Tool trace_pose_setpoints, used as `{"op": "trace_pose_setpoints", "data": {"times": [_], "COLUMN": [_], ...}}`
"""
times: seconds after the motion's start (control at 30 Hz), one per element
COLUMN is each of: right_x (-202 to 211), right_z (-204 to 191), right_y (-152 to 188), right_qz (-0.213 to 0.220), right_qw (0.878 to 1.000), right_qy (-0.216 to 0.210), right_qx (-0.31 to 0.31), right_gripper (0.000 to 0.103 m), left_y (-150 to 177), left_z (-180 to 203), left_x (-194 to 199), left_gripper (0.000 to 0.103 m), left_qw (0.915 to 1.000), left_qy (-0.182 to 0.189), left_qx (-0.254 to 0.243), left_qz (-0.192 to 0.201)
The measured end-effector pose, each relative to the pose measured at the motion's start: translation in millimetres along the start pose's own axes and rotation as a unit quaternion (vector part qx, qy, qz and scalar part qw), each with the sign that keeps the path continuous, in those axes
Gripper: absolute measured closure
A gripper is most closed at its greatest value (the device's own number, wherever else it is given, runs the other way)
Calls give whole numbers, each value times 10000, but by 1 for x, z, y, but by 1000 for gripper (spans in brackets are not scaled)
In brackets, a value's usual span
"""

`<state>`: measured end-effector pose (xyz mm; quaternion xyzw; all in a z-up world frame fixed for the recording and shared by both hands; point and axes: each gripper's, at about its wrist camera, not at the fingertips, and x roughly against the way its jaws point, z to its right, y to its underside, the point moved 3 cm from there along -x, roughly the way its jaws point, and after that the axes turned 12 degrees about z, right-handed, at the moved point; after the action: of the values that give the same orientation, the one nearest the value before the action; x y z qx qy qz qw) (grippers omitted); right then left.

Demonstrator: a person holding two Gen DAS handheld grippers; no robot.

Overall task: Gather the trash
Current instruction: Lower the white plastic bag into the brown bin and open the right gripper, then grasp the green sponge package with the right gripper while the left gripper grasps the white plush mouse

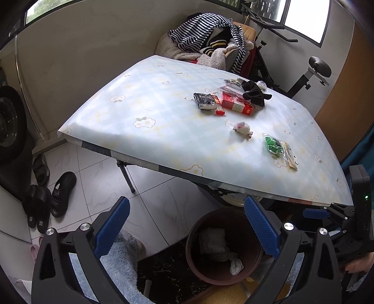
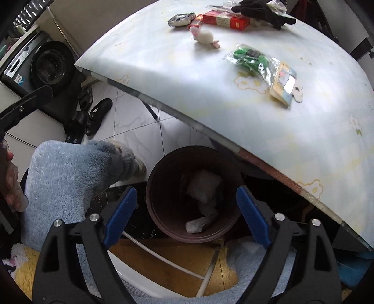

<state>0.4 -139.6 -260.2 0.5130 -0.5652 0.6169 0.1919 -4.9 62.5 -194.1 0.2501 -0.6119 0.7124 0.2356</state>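
Observation:
A brown bin (image 1: 198, 252) (image 2: 161, 210) stands on the floor under the table's near edge, with crumpled tissues (image 1: 236, 266) (image 2: 203, 187) inside. Both grippers hover above it, open and empty: my left gripper (image 1: 187, 224) and my right gripper (image 2: 187, 210). On the floral table (image 1: 145, 110) (image 2: 163, 70) lie a white crumpled wad (image 1: 242, 128) (image 2: 204, 36), a green snack packet (image 1: 278, 147) (image 2: 259, 63), a dark crushed wrapper (image 1: 204, 100) (image 2: 181, 19), a red lighter (image 1: 218, 106) and a red cigarette box (image 1: 236, 104) (image 2: 225, 21).
Black gloves (image 1: 254, 91) (image 2: 261, 10) rest at the table's far side. Clothes are piled on a chair (image 1: 210, 42) behind it, with an exercise bike (image 1: 315, 67) beside. Black sandals (image 1: 60, 194) (image 2: 93, 117) lie on the white tile floor. A person's blue fleece leg (image 2: 67, 177) is at left.

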Motion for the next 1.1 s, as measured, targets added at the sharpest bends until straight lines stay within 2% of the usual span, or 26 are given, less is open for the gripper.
{"op": "trace_pose_setpoints", "data": {"times": [0.13, 0.23, 0.33, 0.47, 0.7, 0.87, 1.0, 1.1], "right_x": [22, 34, 41, 43, 20, -7, -38, -54], "right_z": [8, 20, 36, 55, 65, 76, 73, 76], "right_y": [-16, -28, -37, -45, -73, -106, -121, -130], "right_qz": [523, 799, 946, 1048, 926, 799, 567, 517], "right_qw": [9986, 9963, 9938, 9918, 9853, 9861, 9828, 9847], "right_qy": [24, 297, 577, 712, 824, 442, 439, 371], "right_qx": [45, 112, 124, 155, 1179, 1387, 1700, 1624], "right_gripper": [12, 11, 11, 11, 11, 11, 11, 12], "left_y": [-1, -5, -11, -20, -39, -51, -55, -55], "left_z": [2, 4, 6, 4, -4, -6, -7, -8], "left_x": [3, 4, 6, 5, -6, -17, -27, -36], "left_gripper": [7, 7, 7, 7, 7, 7, 7, 7], "left_qw": [9999, 9996, 9991, 9986, 9987, 9989, 9992, 9994], "left_qy": [82, 86, 110, 105, 100, 142, 146, 163], "left_qx": [-47, -150, -212, -248, -135, -68, 14, 39], "left_qz": [108, 205, 341, 445, 484, 439, 370, 304]}}
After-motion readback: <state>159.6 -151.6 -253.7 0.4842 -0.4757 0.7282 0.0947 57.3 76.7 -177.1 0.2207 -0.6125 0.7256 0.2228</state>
